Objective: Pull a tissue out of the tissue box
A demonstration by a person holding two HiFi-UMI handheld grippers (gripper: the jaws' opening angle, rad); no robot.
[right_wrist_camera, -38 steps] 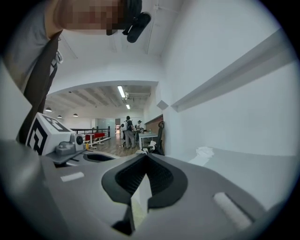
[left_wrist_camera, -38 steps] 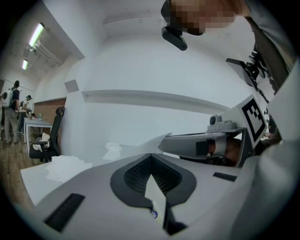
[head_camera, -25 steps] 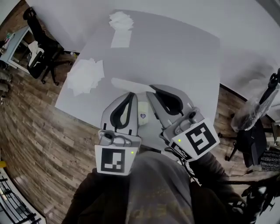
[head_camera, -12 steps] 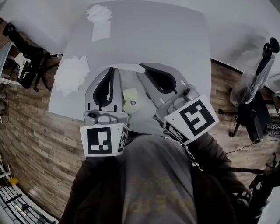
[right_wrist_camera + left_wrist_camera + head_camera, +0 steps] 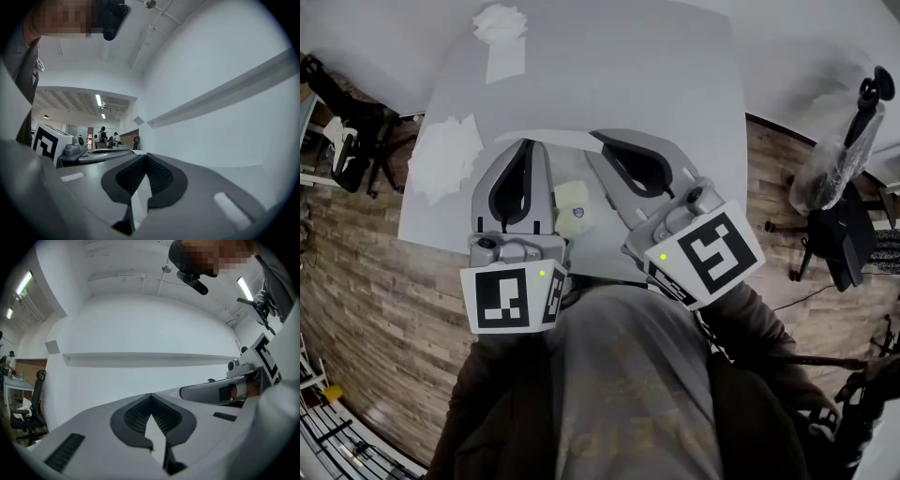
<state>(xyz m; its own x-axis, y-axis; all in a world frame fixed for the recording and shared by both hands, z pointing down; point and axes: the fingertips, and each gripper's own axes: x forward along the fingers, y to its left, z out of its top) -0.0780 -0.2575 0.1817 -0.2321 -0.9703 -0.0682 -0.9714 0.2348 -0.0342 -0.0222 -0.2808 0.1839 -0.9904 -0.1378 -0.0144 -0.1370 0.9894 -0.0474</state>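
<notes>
A small pale tissue pack (image 5: 570, 206) lies on the grey table (image 5: 675, 84), close to its near edge, between my two grippers. A long white tissue (image 5: 551, 140) lies flat just beyond both sets of tips. My left gripper (image 5: 528, 142) is shut with nothing in it, left of the pack. On the pack's right, my right gripper (image 5: 598, 139) is also shut and holds nothing. In the left gripper view the left gripper (image 5: 150, 395) points up at a white wall, tips meeting. The right gripper (image 5: 146, 154) does the same in its own view. Neither of those views shows the pack.
Loose white tissues lie on the table at the left edge (image 5: 445, 159) and at the far left corner (image 5: 502, 37). Office chairs stand on the wood floor at the left (image 5: 347, 122) and right (image 5: 839, 234). People stand far off (image 5: 102, 133).
The head view has swung, so the table and tissues sit higher and further left in it. Both grippers stay shut and keep their places beside the pack.
</notes>
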